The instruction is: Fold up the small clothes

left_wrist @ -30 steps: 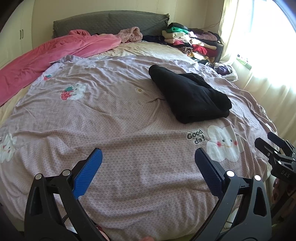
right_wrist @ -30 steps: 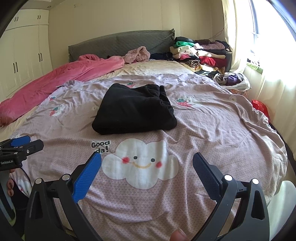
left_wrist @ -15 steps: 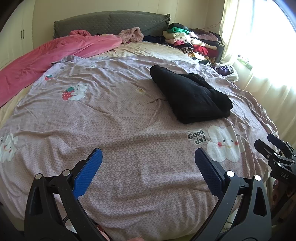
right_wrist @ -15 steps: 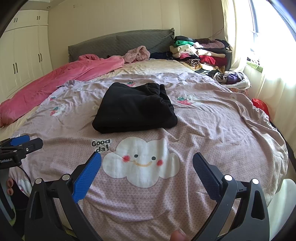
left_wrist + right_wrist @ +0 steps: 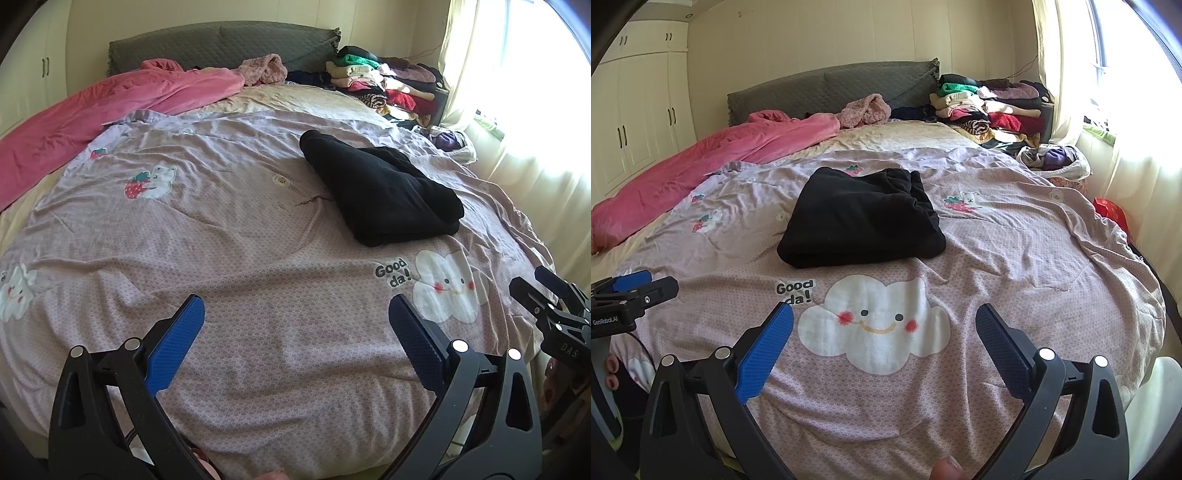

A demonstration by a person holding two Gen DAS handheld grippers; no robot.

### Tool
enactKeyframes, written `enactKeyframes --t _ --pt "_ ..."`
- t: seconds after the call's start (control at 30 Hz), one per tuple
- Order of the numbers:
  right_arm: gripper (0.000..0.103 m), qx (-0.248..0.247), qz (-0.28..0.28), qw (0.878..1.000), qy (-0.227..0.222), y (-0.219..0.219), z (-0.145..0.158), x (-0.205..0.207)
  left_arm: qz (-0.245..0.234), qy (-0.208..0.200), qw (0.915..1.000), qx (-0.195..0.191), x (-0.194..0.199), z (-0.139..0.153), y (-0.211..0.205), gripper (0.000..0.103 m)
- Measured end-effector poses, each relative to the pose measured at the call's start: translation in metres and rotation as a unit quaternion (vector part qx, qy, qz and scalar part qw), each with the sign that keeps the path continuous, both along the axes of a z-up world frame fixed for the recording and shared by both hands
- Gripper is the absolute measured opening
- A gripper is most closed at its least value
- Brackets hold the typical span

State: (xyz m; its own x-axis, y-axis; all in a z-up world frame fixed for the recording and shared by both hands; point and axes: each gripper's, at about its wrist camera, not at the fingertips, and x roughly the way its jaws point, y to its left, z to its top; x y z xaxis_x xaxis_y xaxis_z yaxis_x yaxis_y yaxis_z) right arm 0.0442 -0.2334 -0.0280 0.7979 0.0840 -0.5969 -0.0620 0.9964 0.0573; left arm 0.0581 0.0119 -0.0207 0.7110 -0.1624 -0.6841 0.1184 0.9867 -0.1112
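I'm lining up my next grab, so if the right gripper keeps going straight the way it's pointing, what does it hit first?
Probably the purple quilt at its white cloud print, before the folded black garment lying farther on. The right gripper is open and empty; its height is unclear.

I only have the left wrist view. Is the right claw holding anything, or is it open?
Observer: The right claw is open and empty, held over the smiling cloud print.
Operator: How does the black garment sit from that side?
Observer: The folded black garment lies straight ahead of that claw, its thick folded edge nearest, just beyond the cloud.
Operator: Anything past the bed's right edge?
Observer: A red object sits beside the bed there; I cannot tell what it is.
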Motion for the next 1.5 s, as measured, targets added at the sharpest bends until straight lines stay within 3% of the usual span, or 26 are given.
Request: enactKeyframes --t 1.5 --pt "0.099 0.002 0.003 1.000 0.004 -0.0026 -0.0022 -0.0007 0.003 0.013 0.9999 0.001 -0.0022 -0.0059 0.0022 0.094"
